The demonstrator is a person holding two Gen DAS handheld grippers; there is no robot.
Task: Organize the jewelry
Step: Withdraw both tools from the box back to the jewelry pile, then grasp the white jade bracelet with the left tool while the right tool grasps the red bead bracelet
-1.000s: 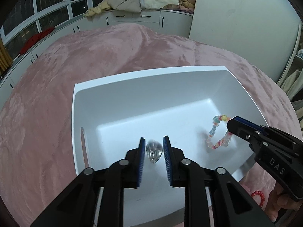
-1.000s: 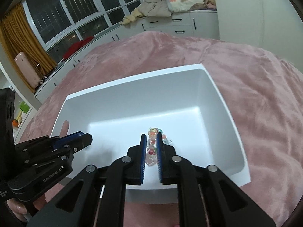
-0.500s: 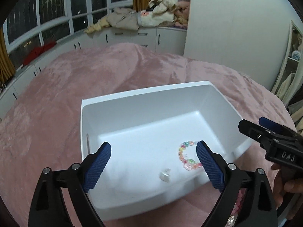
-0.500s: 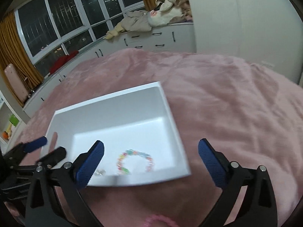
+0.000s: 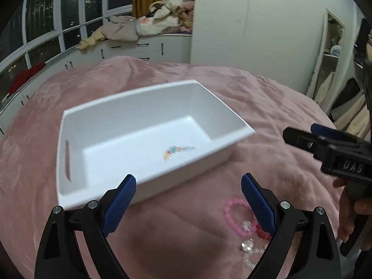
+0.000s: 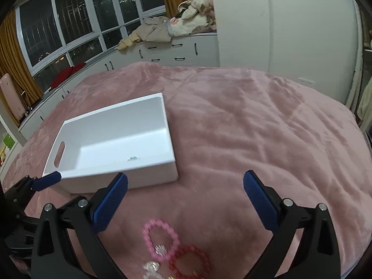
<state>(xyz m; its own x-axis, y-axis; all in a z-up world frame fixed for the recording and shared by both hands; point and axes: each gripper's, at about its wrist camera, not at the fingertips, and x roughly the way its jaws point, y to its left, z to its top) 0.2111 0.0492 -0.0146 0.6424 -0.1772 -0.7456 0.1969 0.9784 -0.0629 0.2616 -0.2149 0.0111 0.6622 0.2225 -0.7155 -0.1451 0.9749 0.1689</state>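
Note:
A white bin (image 5: pixel 148 107) sits on the pink bedspread; it also shows in the right wrist view (image 6: pixel 111 118). A multicoloured bead bracelet (image 5: pixel 176 150) lies inside it, barely visible in the right wrist view (image 6: pixel 133 158). My left gripper (image 5: pixel 188 207) is open and empty, in front of the bin. My right gripper (image 6: pixel 185 203) is open and empty, to the bin's right. On the bedspread lie a pink bead bracelet (image 6: pixel 160 238), a red bead bracelet (image 6: pixel 188 264) and silver crystal pieces (image 6: pixel 151 267). The pink bracelet (image 5: pixel 234 216) and silver pieces (image 5: pixel 247 244) lie by my left gripper's right finger.
The pink bedspread (image 6: pixel 255 127) spreads wide to the right of the bin. White cabinets with piled clothes (image 6: pixel 181 46) and windows stand at the back. A white wall (image 5: pixel 255 23) and a shelf lie to the right.
Both grippers opened, dropping a clear gem and the multicoloured bracelet into the bin, then pulled back and up. The loose jewelry on the bedspread has come into view.

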